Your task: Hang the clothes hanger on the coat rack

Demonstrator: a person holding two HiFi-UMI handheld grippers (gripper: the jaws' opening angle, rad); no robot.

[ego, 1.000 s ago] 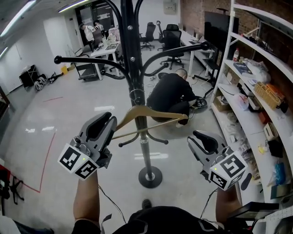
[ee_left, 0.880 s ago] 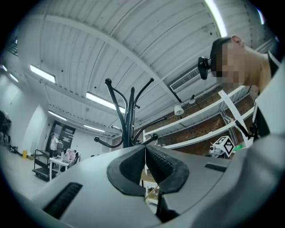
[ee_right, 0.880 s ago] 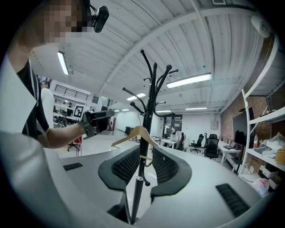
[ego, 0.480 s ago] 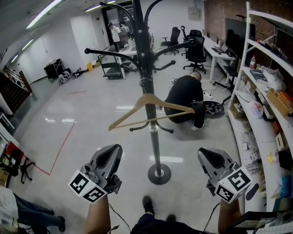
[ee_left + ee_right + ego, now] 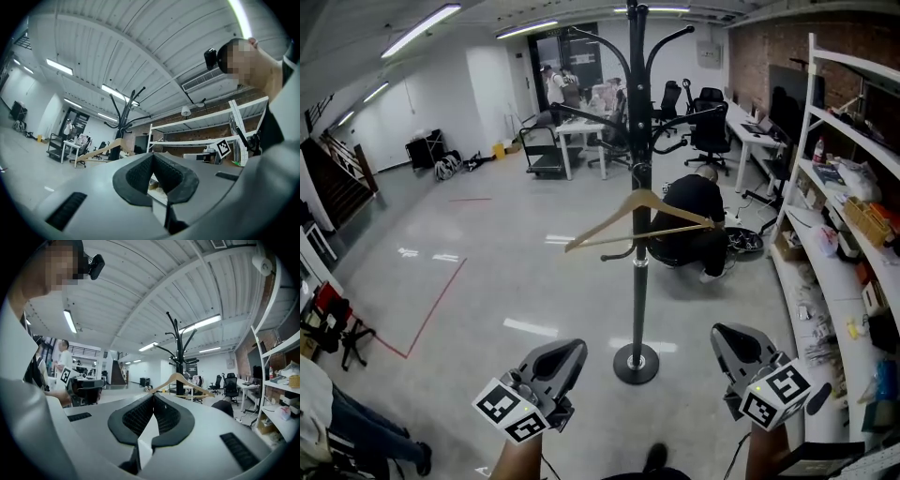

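A pale, glossy office floor [image 5: 478, 281] spreads out, and on it the wooden clothes hanger [image 5: 605, 223] hangs on the black coat rack [image 5: 638, 291] about midway up its pole, its left end tilted lower. Well apart from it, low in the head view, the left gripper [image 5: 569, 349] and right gripper [image 5: 724, 332] each have their jaws pressed together on nothing. Behind the rack a person [image 5: 689, 211] crouches near white shelving [image 5: 825, 187].

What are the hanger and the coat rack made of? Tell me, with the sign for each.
The hanger looks like wood: pale tan, smooth, apparently unpainted. The coat rack is probably metal, with thin black curved arms, a slightly glossy pole that turns grey lower down, and a round dark base.
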